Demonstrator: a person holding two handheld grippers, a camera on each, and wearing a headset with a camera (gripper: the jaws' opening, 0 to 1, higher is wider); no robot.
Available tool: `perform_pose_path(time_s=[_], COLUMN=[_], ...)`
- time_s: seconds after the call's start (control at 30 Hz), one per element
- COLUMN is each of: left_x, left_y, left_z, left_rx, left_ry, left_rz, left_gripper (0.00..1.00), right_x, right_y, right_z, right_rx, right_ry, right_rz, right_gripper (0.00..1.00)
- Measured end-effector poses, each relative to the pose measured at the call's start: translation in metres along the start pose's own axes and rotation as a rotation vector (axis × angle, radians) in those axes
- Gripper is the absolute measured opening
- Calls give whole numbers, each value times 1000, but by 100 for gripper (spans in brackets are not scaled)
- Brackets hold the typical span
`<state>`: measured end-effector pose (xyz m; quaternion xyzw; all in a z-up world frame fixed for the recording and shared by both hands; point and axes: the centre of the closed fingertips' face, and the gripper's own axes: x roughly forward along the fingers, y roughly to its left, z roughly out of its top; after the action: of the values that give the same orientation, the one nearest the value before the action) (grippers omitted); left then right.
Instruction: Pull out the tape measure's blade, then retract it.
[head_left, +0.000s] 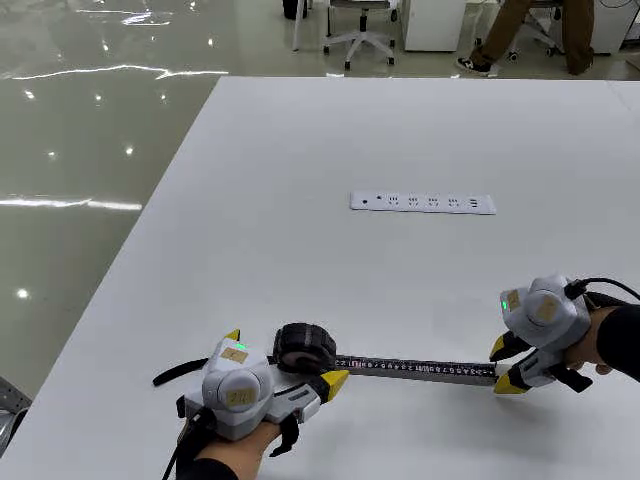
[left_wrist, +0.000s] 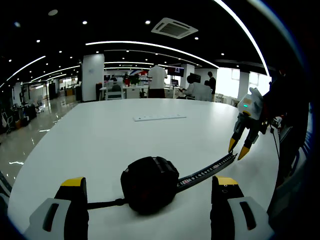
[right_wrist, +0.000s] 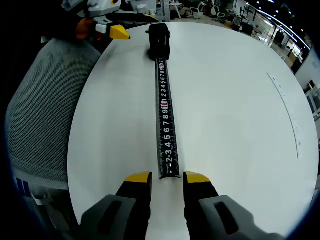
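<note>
The left gripper (head_left: 283, 358) stands wide around the tape measure case (head_left: 305, 347). The right gripper (head_left: 503, 366), narrowly parted, flanks the drawn-out blade (head_left: 415, 369) end. Both lie nearside of the power strip (head_left: 422, 203).

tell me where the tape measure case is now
In the head view the case sits low left on the table, between the left gripper's open jaws, its blade running right toward the right gripper.
</note>
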<state>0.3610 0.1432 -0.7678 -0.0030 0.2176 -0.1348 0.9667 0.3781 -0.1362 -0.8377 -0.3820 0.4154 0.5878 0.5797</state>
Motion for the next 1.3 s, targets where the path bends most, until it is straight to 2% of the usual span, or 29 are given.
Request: perform_pose_path(time_s=[0.3, 0.5, 0.53, 0.63, 0.73, 0.87, 0.9, 0.93, 1.0, 1.07, 1.1, 1.13, 1.2, 1.27, 1.3], left_x=[1, 4, 5, 10, 17, 29, 29, 30, 33, 37, 39, 41, 43, 43, 44], left_y=[-3, 7, 7, 0, -4, -2, 0, 1, 0, -3, -4, -6, -5, 6, 1], left_z=[-5, -13, -15, -17, -12, -10, -11, -14, -18, -18, -16, -15, -17, -19, -19], left_rx=[-1, -91, -95, -98, -98, -152, -161, -196, -232, -209, -155, -128, -106, -98, -135], left_ry=[16, 35, 43, 58, 52, 49, 54, 63, 83, 98, 106, 108, 142, 156, 153], left_rz=[-8, 29, 28, 21, 28, 51, 64, 76, 72, 72, 69, 63, 93, 147, 132], left_gripper=[100, 100, 99, 95, 91, 83, 82, 81, 76, 72, 71, 69, 68, 60, 60], right_x=[5, 6, 5, 5, 5, 6, 7, 7, 8, 8, 7, 7, 8, 8, 8], right_y=[0, -1, -1, -2, -1, -1, -1, -1, -2, -3, -2, -3, -3, -3, -3], right_z=[2, 1, 1, 1, 0, 1, 1, 2, 1, 0, 0, 0, 0, -1, -1], right_rx=[-6, -6, 22, 31, 50, 62, 64, 60, 62, 71, 70, 74, 78, 84, 88], right_ry=[12, 53, 58, 57, 59, 77, 89, 100, 113, 124, 129, 132, 140, 146, 147], right_rz=[-6, -43, -41, -35, -40, -51, -51, -53, -52, -50, -48, -48, -48, -50, -51], right_gripper=[12, 11, 11, 11, 11, 11, 11, 11, 11, 11, 11, 11, 11, 11, 11])
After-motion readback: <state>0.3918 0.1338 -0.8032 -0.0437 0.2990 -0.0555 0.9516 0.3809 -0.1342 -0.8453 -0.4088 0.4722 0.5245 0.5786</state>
